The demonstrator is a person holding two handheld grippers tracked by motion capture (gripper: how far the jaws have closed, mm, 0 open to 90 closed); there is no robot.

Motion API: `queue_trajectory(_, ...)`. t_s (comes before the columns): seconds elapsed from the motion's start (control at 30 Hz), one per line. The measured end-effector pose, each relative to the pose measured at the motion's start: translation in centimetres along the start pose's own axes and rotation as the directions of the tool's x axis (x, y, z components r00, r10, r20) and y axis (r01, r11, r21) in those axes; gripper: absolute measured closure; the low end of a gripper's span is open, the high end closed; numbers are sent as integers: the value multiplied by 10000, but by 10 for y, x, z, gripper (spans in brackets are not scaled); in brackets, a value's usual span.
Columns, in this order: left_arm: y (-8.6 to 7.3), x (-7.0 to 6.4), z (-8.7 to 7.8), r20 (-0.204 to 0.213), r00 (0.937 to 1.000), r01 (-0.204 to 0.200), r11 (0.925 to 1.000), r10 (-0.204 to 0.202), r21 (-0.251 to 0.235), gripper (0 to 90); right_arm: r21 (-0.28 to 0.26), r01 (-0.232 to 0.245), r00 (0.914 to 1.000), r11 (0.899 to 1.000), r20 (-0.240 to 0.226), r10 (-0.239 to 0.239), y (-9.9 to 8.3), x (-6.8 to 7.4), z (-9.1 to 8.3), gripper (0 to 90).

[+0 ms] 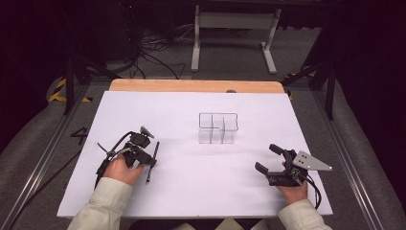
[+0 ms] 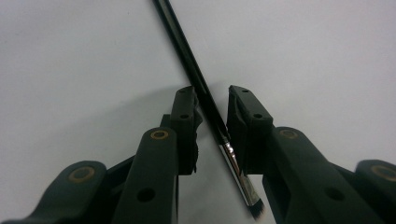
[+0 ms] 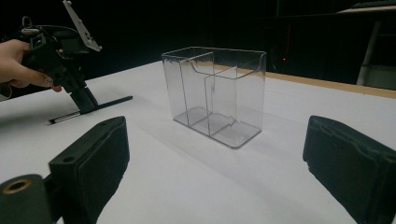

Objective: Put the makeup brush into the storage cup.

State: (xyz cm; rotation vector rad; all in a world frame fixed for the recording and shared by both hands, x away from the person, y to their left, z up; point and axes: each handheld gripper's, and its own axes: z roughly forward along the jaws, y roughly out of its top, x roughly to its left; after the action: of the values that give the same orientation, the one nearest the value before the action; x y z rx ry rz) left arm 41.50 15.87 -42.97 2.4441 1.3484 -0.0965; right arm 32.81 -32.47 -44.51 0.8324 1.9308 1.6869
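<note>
— Where is the brush?
— Flat on the white worktop (image 1: 191,191), at about eight o'clock from the clear three-compartment organizer (image 1: 218,128). Thin black paintbrush (image 1: 152,162), long axis running roughly twelve to six in the high view, bristle end toward the person.
— And the left tongs (image 1: 152,160)?
— Down over it, straddling the handle. From the left gripper view: jaws either side of the shaft near the silver ferrule (image 2: 232,157), left pad seemingly touching, a sliver of gap on the right. Not yet clenched, by the look of it; closing rather than holding.
— Right tongs (image 1: 269,157)?
— Released, jaws wide apart, empty, resting at four o'clock from the organizer and aimed toward it.
— Nearer hand for the brush?
— Left, clearly; right well apart from it.
— What matters for the coming move?
— Probably the axis: brush lying flat, organizer compartments opening upward at about two o'clock from the left tongs. Likely needs squeezing shut, lifting, then tipping upright before lowering in.
</note>
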Motion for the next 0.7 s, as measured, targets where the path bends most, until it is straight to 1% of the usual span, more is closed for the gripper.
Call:
queue_trajectory(0.03,0,-1,0,-40,10000,37,10000,-37,1,732,3,-1,10000,10000,-7,1,0,0,0,76)
queue_trajectory(0.17,0,-2,1,-278,9996,-35,10000,35,31,778,7,-6,10000,10000,-30,6,0,0,0,76)
queue_trajectory(0.27,0,-2,1,-360,9993,-42,10000,43,39,801,13,8,10000,10000,-31,-8,0,0,0,77)
queue_trajectory(0.33,0,-3,1,-462,9988,-146,9999,149,75,821,10,19,10000,10000,-51,-19,0,1,0,77)
queue_trajectory(0.4,1,-5,1,-558,9982,-189,9998,195,108,824,13,59,10000,10000,-66,-59,0,1,0,80)
queue_trajectory(0.47,2,-5,1,-622,9975,-334,9993,343,157,827,42,84,9999,10000,-94,-84,0,1,1,89)
queue_trajectory(0.53,2,-5,1,-605,9975,-365,9992,376,182,827,53,90,9999,9999,-100,-90,0,1,1,93)
queue_trajectory(0.57,2,-4,1,-510,9982,-311,9993,323,226,827,54,123,9999,9999,-107,-122,0,1,1,107)
queue_trajectory(0.63,1,-3,1,-382,9988,-302,9994,308,173,828,37,160,9994,9999,-293,-159,0,2,1,136)
queue_trajectory(0.7,1,-2,1,-364,9986,-367,9992,373,168,829,75,201,9993,9998,-328,-198,2,2,1,158)
